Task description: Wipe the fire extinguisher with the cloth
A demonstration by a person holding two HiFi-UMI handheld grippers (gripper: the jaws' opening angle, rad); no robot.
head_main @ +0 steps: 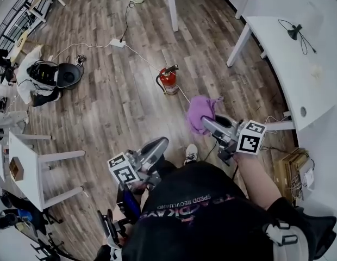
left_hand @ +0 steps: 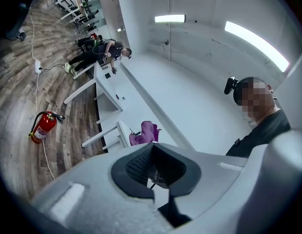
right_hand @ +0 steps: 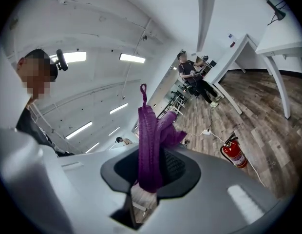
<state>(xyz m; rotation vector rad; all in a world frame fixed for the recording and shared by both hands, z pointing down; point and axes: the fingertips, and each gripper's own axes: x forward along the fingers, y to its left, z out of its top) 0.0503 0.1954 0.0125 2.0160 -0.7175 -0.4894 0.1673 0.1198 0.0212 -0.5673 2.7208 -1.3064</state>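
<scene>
While standing well back from the fire extinguisher (head_main: 168,81), pinches the purple cloth (head_main: 200,112) in the right gripper (head_main: 207,122): jaws clamped on a bunched fold, loose end flopping out past the tips. Holds that gripper level, out ahead of the body on the right, cloth hanging in the line between hand and extinguisher, touching nothing but the pads. Holds the left gripper (head_main: 161,143) lower and nearer the body, jaws pressed together, nothing between them. Finds the extinguisher out on the wood floor (head_main: 103,107), standing, red body with black hose and handle on top, well apart from both grippers. Picks out a white cable (head_main: 140,55) running past its base to a power strip (head_main: 118,43) farther off. Has a white table (head_main: 299,64) along the right side, and a white shoe (head_main: 191,154) just beneath the cloth.
</scene>
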